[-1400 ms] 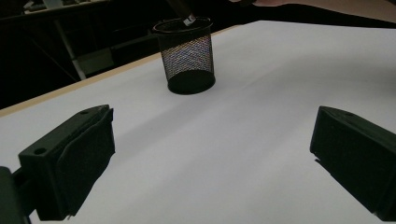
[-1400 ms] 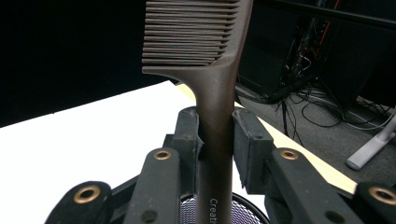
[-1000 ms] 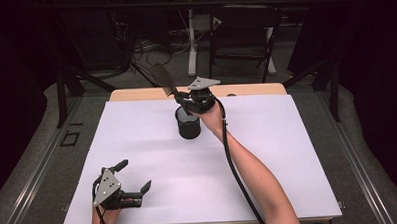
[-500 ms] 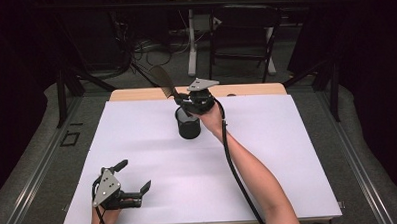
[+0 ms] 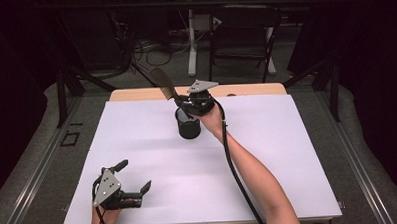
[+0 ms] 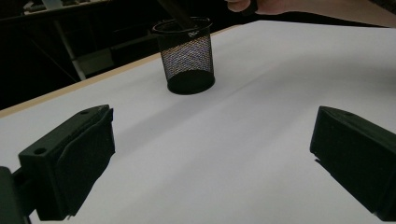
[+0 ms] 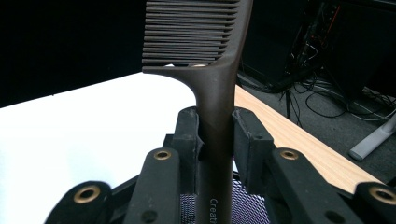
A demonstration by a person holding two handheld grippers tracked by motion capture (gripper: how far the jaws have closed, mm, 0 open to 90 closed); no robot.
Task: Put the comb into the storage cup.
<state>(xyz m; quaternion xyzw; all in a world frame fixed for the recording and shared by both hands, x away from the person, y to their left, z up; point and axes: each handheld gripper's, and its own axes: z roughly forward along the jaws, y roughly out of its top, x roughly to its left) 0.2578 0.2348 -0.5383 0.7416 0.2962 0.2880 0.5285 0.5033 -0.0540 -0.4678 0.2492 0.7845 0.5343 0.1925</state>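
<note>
A black mesh cup (image 5: 189, 124) stands upright on the white table (image 5: 288, 154) near its far edge; the left gripper view shows the cup (image 6: 187, 57) too. My right gripper (image 5: 183, 99) hovers just above the cup, shut on the handle of a dark brown comb (image 5: 164, 83). The comb (image 7: 205, 56) rises between the jaws with its teeth at the top, and its handle end reaches down over the cup (image 7: 243, 205). My left gripper (image 5: 135, 178) rests low at the table's near left corner, open, nothing between its fingers (image 6: 70, 158).
A strip of bare wood (image 5: 250, 89) runs along the table's far edge. Beyond it stand a dark chair (image 5: 244, 35), table legs and cables on the floor. A metal rail (image 5: 33, 168) runs along the table's left side.
</note>
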